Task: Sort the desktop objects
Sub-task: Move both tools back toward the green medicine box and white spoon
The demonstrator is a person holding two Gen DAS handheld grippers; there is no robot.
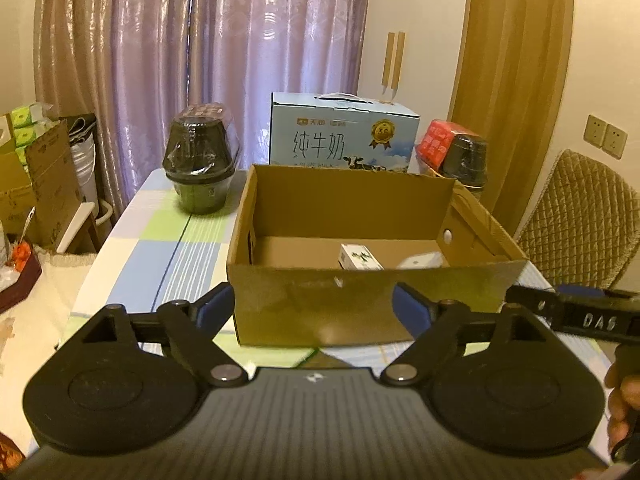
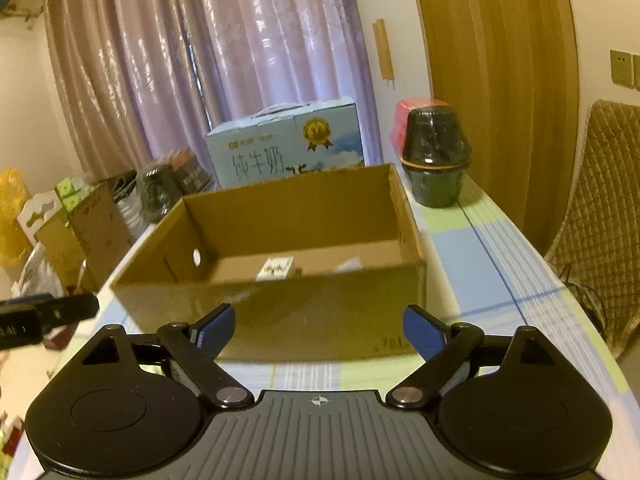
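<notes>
Cardboard box [image 1: 360,308] at twelve o'clock, kept open-topped for sorted items; small carton [image 1: 359,257] is lodged inside. Left gripper [image 1: 314,306] and right gripper [image 2: 319,326] are held wide, empty.

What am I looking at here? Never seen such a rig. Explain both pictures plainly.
A person holds two hand-held grippers, each with a fisheye camera looking along its blue-tipped fingers. One picture comes from the left gripper, the other from the right gripper. Both are open and hold nothing. On the checked tablecloth stands an open brown cardboard box with a small white carton inside. Behind it stand a blue milk carton case and two black wrapped bowl stacks.
</notes>
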